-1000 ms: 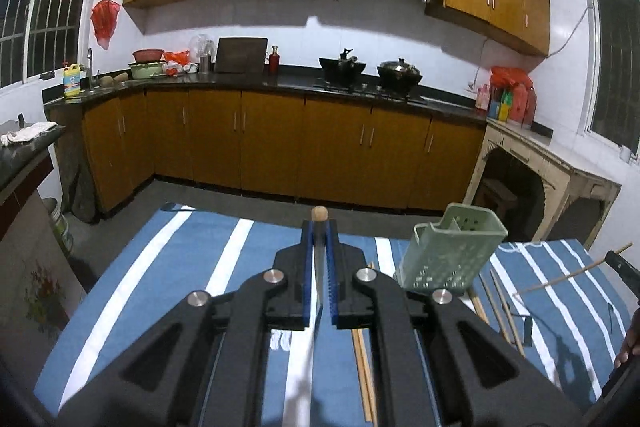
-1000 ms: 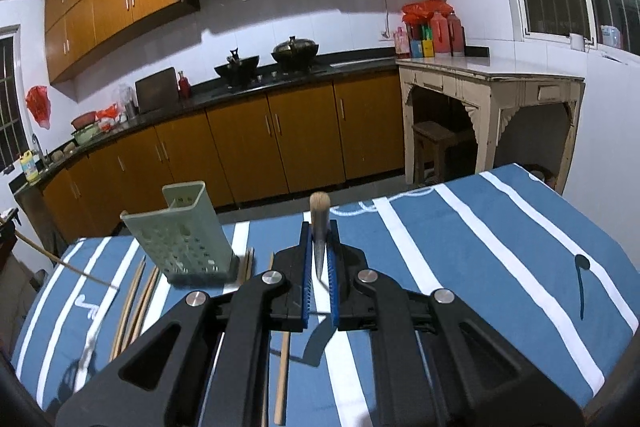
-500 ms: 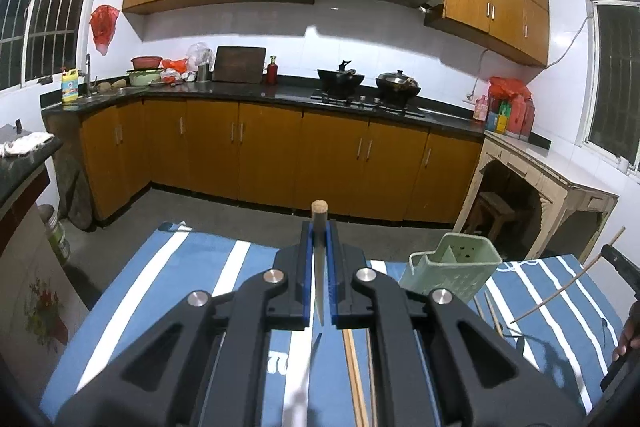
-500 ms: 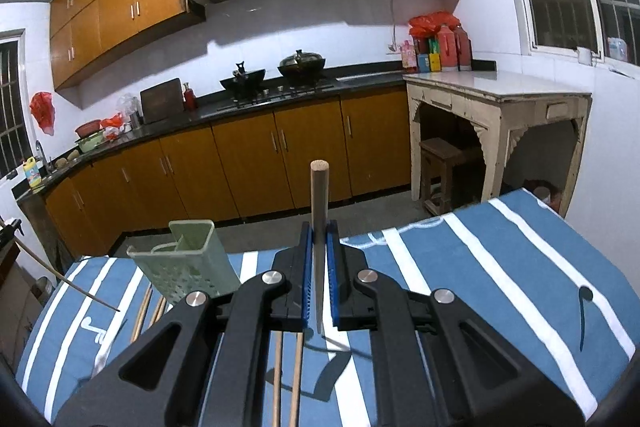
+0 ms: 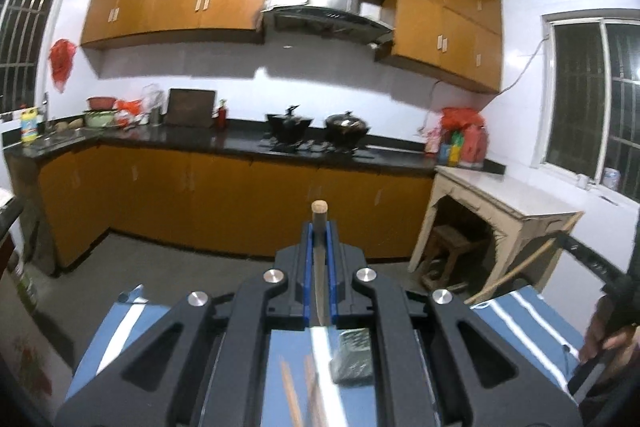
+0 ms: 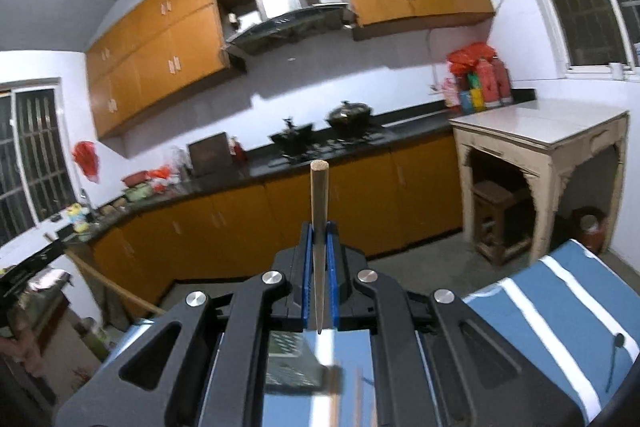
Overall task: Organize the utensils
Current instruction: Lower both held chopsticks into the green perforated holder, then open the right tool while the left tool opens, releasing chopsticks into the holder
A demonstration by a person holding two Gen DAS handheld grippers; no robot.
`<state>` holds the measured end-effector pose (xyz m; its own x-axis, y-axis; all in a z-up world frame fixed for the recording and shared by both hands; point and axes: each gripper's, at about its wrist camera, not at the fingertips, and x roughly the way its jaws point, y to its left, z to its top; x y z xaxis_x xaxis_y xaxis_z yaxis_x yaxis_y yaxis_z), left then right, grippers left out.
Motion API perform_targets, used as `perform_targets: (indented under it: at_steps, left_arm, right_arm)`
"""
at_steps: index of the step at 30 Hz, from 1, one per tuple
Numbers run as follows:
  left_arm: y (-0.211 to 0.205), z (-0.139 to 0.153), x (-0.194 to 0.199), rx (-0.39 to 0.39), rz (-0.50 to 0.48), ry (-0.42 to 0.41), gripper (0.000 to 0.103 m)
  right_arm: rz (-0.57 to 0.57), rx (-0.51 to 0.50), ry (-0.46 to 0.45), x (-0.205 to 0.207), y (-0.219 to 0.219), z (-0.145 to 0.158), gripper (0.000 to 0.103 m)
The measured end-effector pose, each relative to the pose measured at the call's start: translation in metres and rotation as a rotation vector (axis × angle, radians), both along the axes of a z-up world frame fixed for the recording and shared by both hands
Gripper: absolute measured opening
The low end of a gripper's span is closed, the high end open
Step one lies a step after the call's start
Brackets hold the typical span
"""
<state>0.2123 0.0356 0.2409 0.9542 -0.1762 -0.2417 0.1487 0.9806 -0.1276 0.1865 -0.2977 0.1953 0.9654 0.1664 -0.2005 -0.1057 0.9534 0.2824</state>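
My left gripper point(image 5: 319, 227) is shut on a wooden chopstick point(image 5: 320, 215) that sticks out past its blue pads, held high above the table. My right gripper point(image 6: 319, 227) is shut on another chopstick point(image 6: 319, 187) in the same way. The green slotted utensil holder point(image 5: 352, 359) point(image 6: 292, 359) stands on the blue striped cloth point(image 5: 532, 311) point(image 6: 560, 307), low in both views and partly hidden by the gripper bodies. Loose chopsticks point(image 5: 290, 391) point(image 6: 362, 399) lie on the cloth beside it. The left view also catches the other gripper's chopstick point(image 5: 524, 267) and a hand point(image 5: 608, 339) at the right edge.
Orange cabinets and a dark counter with pots point(image 5: 316, 131) run along the far wall. A pale stone side table point(image 6: 540, 131) with a stool point(image 6: 500, 219) under it stands to the right. A small dark utensil point(image 6: 616, 347) lies on the cloth's right part.
Both grippers have risen with their chopsticks and tipped upward. The table, the green holder and the loose chopsticks have sunk to the bottom of both views.
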Motion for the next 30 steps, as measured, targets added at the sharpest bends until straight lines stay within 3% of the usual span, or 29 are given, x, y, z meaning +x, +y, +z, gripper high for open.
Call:
perform_targets:
  at_steps: [6, 15, 26, 27, 30]
  left_arm:
    - [-0.03, -0.007, 0.017, -0.015, -0.043, 0.013, 0.007]
    - [-0.039, -0.059, 0.046, -0.063, -0.071, 0.137, 0.007]
    - [-0.049, -0.097, 0.061, -0.035, -0.069, 0.211, 0.008]
    - [-0.047, -0.098, 0.06, -0.035, -0.067, 0.211, 0.008]
    - [-0.044, -0.096, 0.056, -0.035, -0.057, 0.205, 0.014]
  right_arm:
    - [0.061, -0.057, 0.017, 0.017, 0.03, -0.013, 0.008]
    - [0.077, -0.064, 0.103, 0.037, 0.042, -0.05, 0.008]
    - [0.091, -0.054, 0.153, 0.045, 0.044, -0.065, 0.009]
    - [0.089, -0.057, 0.152, 0.044, 0.044, -0.064, 0.01]
    - [0.078, -0.048, 0.14, 0.04, 0.04, -0.061, 0.025]
